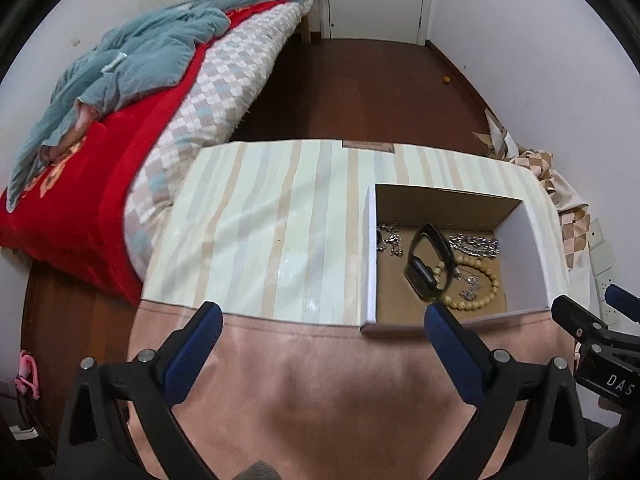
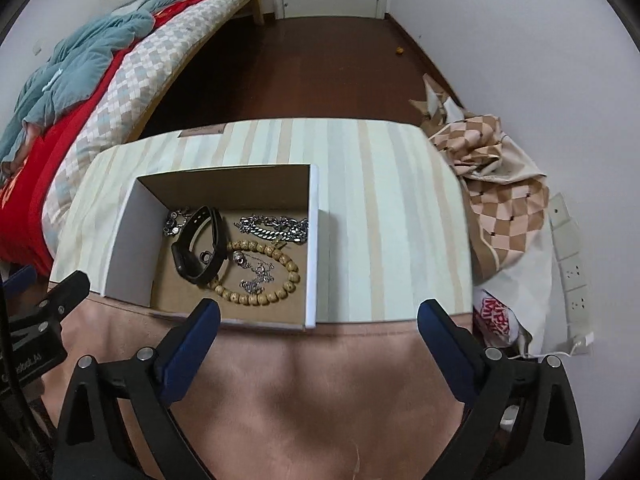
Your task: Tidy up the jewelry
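Observation:
A shallow cardboard box (image 1: 520,240) (image 2: 128,232) with white walls sits on the striped table top. Inside lie a black watch band (image 1: 428,258) (image 2: 202,244), a wooden bead bracelet (image 1: 486,284) (image 2: 276,280), a thick silver chain (image 1: 476,245) (image 2: 276,226), a thin silver necklace (image 2: 256,274) and a small silver piece (image 1: 390,236) (image 2: 176,220) at the far left. My left gripper (image 1: 322,312) stands open over the pink cloth, left of the box's near edge. My right gripper (image 2: 320,310) is open at the box's near right corner. Neither holds anything.
The striped table top (image 1: 272,208) (image 2: 380,200) has a pink cloth (image 1: 320,380) (image 2: 320,392) over its near part. A bed with red and checked covers (image 1: 160,120) stands left. A checked cloth heap (image 2: 492,184) and a power strip (image 2: 568,248) lie right.

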`<action>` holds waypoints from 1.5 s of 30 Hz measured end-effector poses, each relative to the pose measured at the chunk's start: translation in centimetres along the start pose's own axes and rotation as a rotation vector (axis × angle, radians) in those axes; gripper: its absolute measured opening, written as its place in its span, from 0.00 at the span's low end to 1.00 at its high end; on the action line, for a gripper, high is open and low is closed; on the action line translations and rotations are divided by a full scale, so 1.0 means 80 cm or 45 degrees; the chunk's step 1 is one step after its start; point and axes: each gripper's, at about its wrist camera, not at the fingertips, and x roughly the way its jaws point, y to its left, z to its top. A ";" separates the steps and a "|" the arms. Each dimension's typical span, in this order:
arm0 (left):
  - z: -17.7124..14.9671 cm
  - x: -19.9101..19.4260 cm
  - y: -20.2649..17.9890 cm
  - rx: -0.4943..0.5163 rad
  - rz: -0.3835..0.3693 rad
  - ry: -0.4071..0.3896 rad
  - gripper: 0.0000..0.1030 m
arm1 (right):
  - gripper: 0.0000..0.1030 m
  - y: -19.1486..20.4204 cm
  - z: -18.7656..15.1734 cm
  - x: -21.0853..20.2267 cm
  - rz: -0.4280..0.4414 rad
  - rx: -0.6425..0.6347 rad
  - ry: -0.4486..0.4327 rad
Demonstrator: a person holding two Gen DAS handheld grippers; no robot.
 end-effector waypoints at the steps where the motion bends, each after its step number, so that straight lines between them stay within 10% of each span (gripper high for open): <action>1: -0.003 -0.008 -0.001 0.000 -0.005 -0.009 1.00 | 0.97 -0.001 -0.004 -0.009 -0.004 0.001 -0.010; 28: -0.052 -0.282 -0.004 0.022 -0.097 -0.259 1.00 | 0.97 -0.005 -0.094 -0.352 -0.031 0.029 -0.440; 45: -0.050 -0.303 -0.001 0.002 -0.079 -0.227 1.00 | 0.99 -0.008 -0.105 -0.400 -0.021 0.027 -0.437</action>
